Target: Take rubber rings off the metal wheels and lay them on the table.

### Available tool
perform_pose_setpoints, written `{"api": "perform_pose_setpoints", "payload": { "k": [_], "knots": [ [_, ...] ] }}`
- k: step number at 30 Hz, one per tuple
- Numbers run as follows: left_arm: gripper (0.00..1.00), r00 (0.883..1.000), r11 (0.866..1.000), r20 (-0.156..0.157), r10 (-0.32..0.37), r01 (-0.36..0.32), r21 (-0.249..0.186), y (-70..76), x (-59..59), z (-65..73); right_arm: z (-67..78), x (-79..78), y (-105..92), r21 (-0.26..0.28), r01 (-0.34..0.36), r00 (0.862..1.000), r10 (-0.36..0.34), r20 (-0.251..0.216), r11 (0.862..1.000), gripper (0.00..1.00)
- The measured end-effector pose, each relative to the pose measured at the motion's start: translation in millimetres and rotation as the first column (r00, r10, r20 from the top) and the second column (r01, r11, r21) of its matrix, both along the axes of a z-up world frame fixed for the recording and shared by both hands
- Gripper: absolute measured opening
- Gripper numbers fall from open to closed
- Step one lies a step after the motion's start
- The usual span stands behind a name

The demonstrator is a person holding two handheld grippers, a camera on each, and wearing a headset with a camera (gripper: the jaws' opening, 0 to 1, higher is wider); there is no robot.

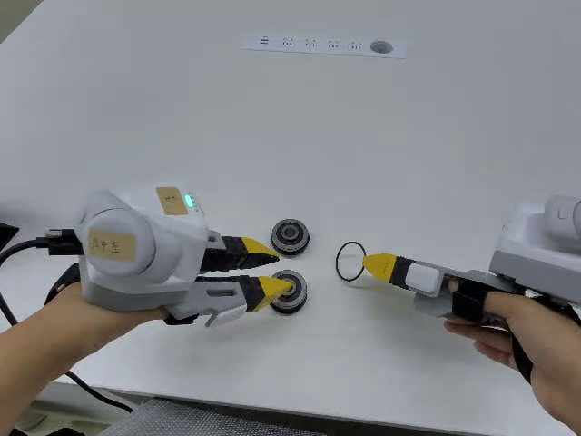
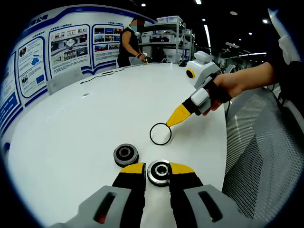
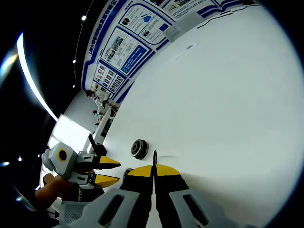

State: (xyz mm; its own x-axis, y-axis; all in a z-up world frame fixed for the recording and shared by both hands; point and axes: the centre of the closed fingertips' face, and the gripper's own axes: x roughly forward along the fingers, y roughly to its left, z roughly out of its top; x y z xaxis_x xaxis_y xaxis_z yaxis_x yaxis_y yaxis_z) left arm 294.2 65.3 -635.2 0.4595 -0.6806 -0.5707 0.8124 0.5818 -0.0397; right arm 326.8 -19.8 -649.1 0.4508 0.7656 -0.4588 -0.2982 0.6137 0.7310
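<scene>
Two metal wheels lie flat on the white table (image 1: 408, 136). The far wheel (image 1: 290, 236) (image 2: 126, 154) (image 3: 139, 147) still wears a dark rubber ring. The near wheel (image 1: 296, 292) (image 2: 159, 172) shows a bare silver rim and sits between the yellow fingertips of my left gripper (image 1: 275, 266) (image 2: 158, 167) (image 3: 111, 171), which is shut on its sides. To its right, my right gripper (image 1: 366, 265) (image 2: 168, 124) (image 3: 154, 167) is shut on a loose black rubber ring (image 1: 337, 262) (image 2: 150, 134) (image 3: 155, 160), which is held upright just over the table and apart from both wheels.
A white power strip (image 1: 322, 44) lies at the far edge of the table. A black cable (image 1: 18, 247) trails off the left side. The table's front edge runs just below both hands. A mesh chair (image 2: 266, 156) stands beside the table.
</scene>
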Motion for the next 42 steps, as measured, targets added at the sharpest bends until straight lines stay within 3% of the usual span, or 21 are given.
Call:
{"api": "perform_pose_setpoints", "payload": {
  "k": [6, 8, 14, 17, 22, 25, 30, 35, 42],
  "knots": [
    [0.19, 1.0, 1.0, -0.011, -0.008, 0.008, -0.004, -2.4, -1.5, -3.2, -12.2, -1.1, -17.3, -0.109, 0.019, 1.0, -0.02, -0.004, 0.994, 0.02],
    [0.19, 1.0, 1.0, -0.011, -0.009, 0.009, -0.006, -3.2, -0.7, -3.2, -13.1, -1.8, -20.2, -0.149, 0.0, 1.0, 0.004, 0.026, 0.989, 0.02],
    [0.18, 1.0, 1.0, -0.009, -0.014, 0.014, -0.007, -6.0, 1.2, -3.6, -12.6, -3.9, -23.9, -0.198, -0.018, 0.998, 0.029, 0.052, 0.98, 0.03],
    [0.19, 1.0, 1.0, -0.011, -0.018, 0.018, -0.004, -7.0, 1.4, -5.2, -16.2, -5.5, -27.2, -0.256, -0.051, 0.994, 0.073, 0.078, 0.965, 0.06],
    [0.19, 1.0, 1.0, -0.02, -0.024, 0.024, 0.002, -7.4, 0.3, -8.2, -15.5, -4.7, -30.2, -0.259, -0.037, 0.994, 0.062, 0.088, 0.965, 0.09],
    [0.19, 0.999, 1.0, -0.022, -0.024, 0.024, 0.005, -7.2, -0.1, -9.3, -15.7, -3.4, -36.7, -0.306, -0.037, 0.989, 0.078, 0.122, 0.951, 0.14],
    [0.18, 0.999, 1.0, -0.019, -0.027, 0.027, 0.009, -7.4, 0.0, -9.7, -2.4, 3.1, -36.7, -0.248, -0.011, 0.984, 0.055, 0.171, 0.969, 0.16],
    [0.18, 0.999, 0.999, -0.018, -0.03, 0.03, 0.012, -8.3, 0.1, -10.4, 9.3, 6.0, -32.4, -0.223, -0.012, 0.974, 0.061, 0.217, 0.975, 0.19],
    [0.18, 0.999, 0.999, -0.027, -0.036, 0.037, 0.014, -9.7, -0.9, -13.0, 13.7, 6.2, -26.8, -0.177, -0.012, 0.975, 0.051, 0.215, 0.984, 0.19]
  ]
}}
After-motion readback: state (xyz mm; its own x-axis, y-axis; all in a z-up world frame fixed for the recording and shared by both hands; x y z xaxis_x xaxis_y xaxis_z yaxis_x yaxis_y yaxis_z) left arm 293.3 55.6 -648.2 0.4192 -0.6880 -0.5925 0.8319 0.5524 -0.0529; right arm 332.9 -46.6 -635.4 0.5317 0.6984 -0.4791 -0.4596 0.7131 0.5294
